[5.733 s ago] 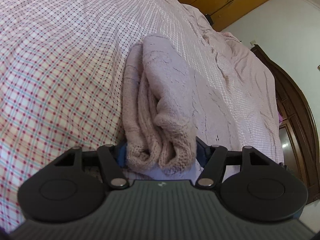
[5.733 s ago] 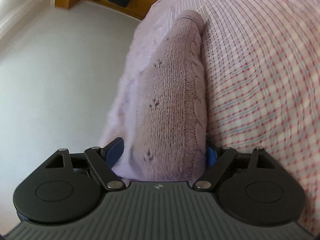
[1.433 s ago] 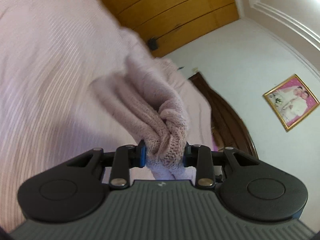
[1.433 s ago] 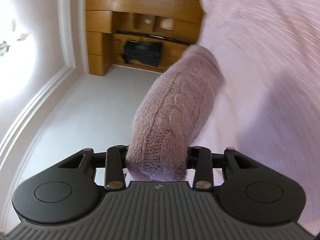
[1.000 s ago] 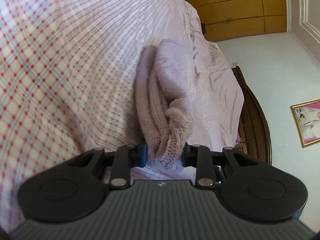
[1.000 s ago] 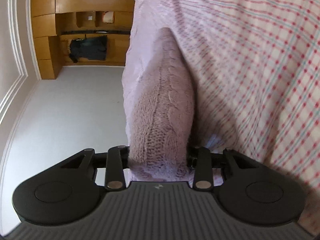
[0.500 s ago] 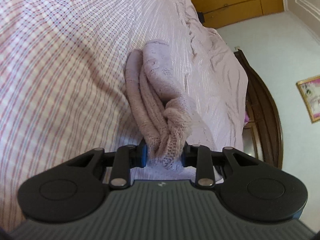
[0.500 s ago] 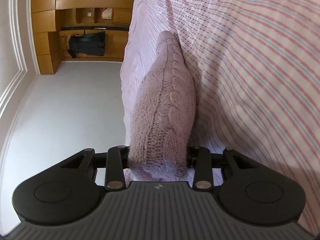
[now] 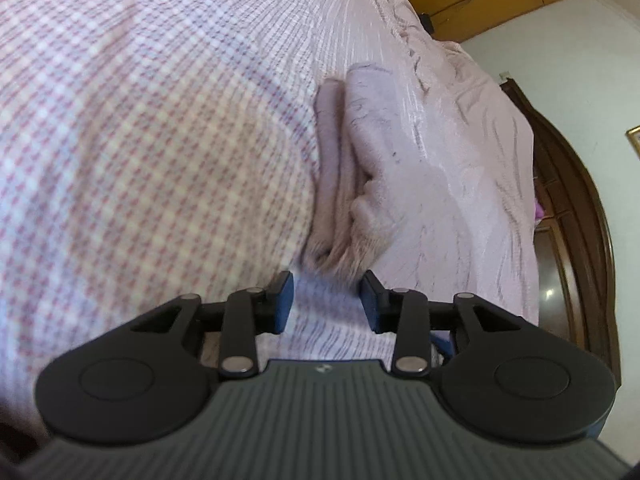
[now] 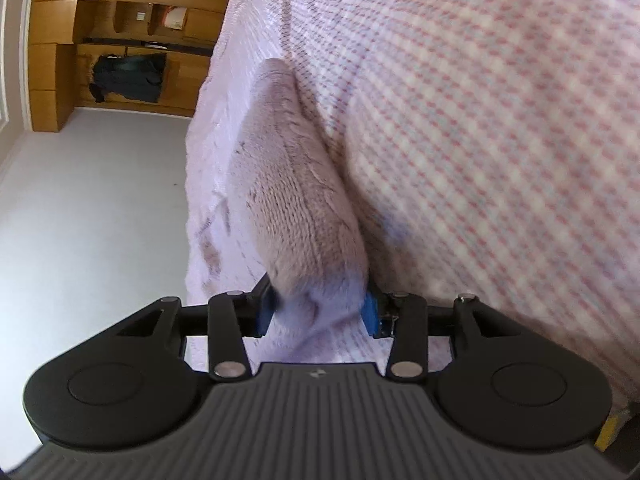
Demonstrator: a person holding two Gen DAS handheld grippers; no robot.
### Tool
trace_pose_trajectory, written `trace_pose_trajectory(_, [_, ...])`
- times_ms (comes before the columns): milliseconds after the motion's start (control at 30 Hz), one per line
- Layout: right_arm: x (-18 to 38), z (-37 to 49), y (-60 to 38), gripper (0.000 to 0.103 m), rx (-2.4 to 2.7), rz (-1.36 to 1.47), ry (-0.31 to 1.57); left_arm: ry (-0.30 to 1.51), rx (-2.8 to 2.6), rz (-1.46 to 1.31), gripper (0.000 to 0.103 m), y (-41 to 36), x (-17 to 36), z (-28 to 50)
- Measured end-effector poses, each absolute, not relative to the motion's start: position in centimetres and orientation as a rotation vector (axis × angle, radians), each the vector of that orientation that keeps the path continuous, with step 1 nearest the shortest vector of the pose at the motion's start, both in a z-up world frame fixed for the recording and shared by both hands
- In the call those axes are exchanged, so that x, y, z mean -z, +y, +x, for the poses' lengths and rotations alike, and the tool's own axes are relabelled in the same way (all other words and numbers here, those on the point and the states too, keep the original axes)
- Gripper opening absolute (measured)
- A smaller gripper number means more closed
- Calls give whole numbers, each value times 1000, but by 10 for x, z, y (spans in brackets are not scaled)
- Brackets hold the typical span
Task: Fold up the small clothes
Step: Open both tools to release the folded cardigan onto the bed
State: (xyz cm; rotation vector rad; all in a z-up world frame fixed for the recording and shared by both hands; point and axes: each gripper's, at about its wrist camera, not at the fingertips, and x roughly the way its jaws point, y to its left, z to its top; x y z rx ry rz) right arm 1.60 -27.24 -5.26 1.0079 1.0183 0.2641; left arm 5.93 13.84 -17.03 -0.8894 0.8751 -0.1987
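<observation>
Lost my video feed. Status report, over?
Left gripper open, clear of sweater. Right gripper open, sweater end between fingers. Sweater folded on bed. Nothing in the way.

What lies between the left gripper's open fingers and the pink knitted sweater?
Only bare pink checked bedsheet, in the left wrist view, separates the left gripper from the sweater.

The folded sweater (image 9: 356, 168) lies on the bedspread (image 9: 140, 140), directly ahead of my left gripper (image 9: 326, 298) and just clear of its parted fingers. The garment's other end sits between the fingers of my right gripper (image 10: 320, 314) (contact cannot be confirmed). A headboard (image 9: 580, 248) stands beyond the bed's right edge.
</observation>
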Motion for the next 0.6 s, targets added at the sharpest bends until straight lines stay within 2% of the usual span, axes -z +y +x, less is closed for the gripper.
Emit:
trace_pose_trajectory(33, [51,9,-274,47,-259,989,1017,881,187,-884,40,141,170,50])
trace_pose_trajectory(67, [48,1,-277,47,-258,963,1017,885,178,-862,35,144,168,37])
trace_pose_trajectory(300, [30,-53,-288,46,-270,856,1004,859,129,-657,36,130,130,-9])
trace_pose_trajectory(467, [-3,-79,-285,47,-326,806,909,777,132,-465,37,106,85,-26])
trace_pose_trajectory(533, [-20,-90,-281,48,-353,750,853,731,135,-401,48,95,70,-29])
trace_pose_trajectory(600, [-37,-100,-275,52,-370,689,813,685,148,-392,66,90,60,-35])
